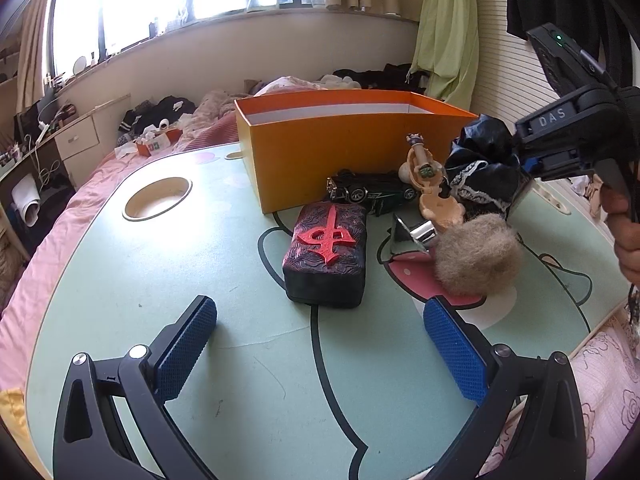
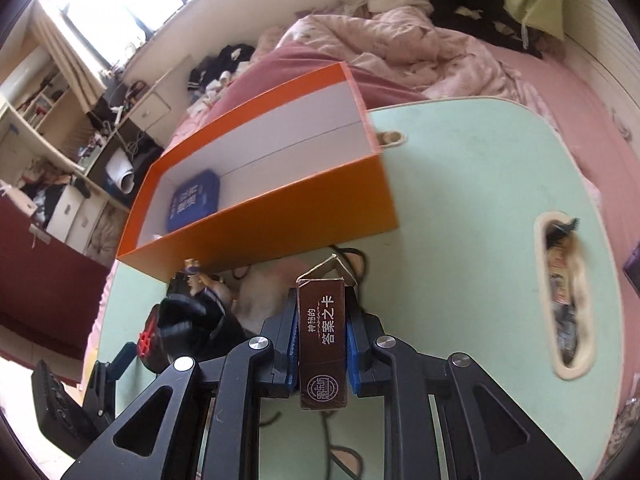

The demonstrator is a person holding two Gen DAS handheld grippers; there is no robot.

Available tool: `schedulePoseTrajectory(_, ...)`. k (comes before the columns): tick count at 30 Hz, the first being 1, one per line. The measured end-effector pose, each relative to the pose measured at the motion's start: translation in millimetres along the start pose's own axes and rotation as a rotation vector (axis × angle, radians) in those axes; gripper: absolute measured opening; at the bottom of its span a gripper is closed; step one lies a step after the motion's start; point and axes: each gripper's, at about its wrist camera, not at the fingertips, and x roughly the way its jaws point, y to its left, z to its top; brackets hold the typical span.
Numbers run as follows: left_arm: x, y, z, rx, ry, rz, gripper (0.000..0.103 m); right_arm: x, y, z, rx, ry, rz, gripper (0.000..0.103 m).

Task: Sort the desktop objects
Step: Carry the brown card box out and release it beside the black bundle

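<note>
The right tongs [image 2: 321,344] are clamped on a brown card box [image 2: 323,344], its long axis running up the frame — the orange box [image 2: 280,216] lies up and left of it. The left tongs [image 1: 320,354] stand apart over the worktop [image 1: 120,280], empty.

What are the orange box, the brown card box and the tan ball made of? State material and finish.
Orange box: looks like matte cardboard, with thin straight walls and a white lining. Brown card box: probably printed paperboard with a slight sheen and a folded open flap. Tan ball: fuzzy, fibrous surface, likely wool or felt.
</note>
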Motion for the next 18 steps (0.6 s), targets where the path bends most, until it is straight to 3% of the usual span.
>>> schedulePoseTrajectory(2,-0.3,-0.4,0.2,0.000,0.000,-0.001,0.103,-0.4,5.6,-0.8,-0.010,-0.029,0.028,0.027)
schedulePoseTrajectory(3,-0.4,-0.5,0.2,0.000,0.000,0.000,0.103,-3.7,7.8,-1.7,-0.010,-0.059,0.029,0.041)
schedulePoseTrajectory(6,-0.5,-0.5,0.2,0.000,0.000,0.000,0.103,-21.4,4.5,-12.2,-0.024,-0.152,-0.014,0.064)
schedulePoseTrajectory(10,-0.4,-0.5,0.0,-0.001,0.000,-0.001,0.103,-41.3,-4.9,-33.9,-0.068,-0.204,-0.042,0.072)
schedulePoseTrajectory(14,-0.4,-0.3,0.0,0.000,0.000,0.000,0.103,-43.3,-8.2,-66.5,-0.129,-0.186,-0.076,0.074)
schedulePoseTrajectory(17,-0.3,-0.1,0.0,0.000,0.000,0.000,0.103,-27.2,-1.1,-89.0,-0.203,-0.138,-0.158,0.081)
schedulePoseTrajectory(18,-0.8,-0.5,-0.1,0.002,-0.001,0.001,0.103,-23.3,8.1,-98.7,-0.263,-0.175,-0.234,0.090)
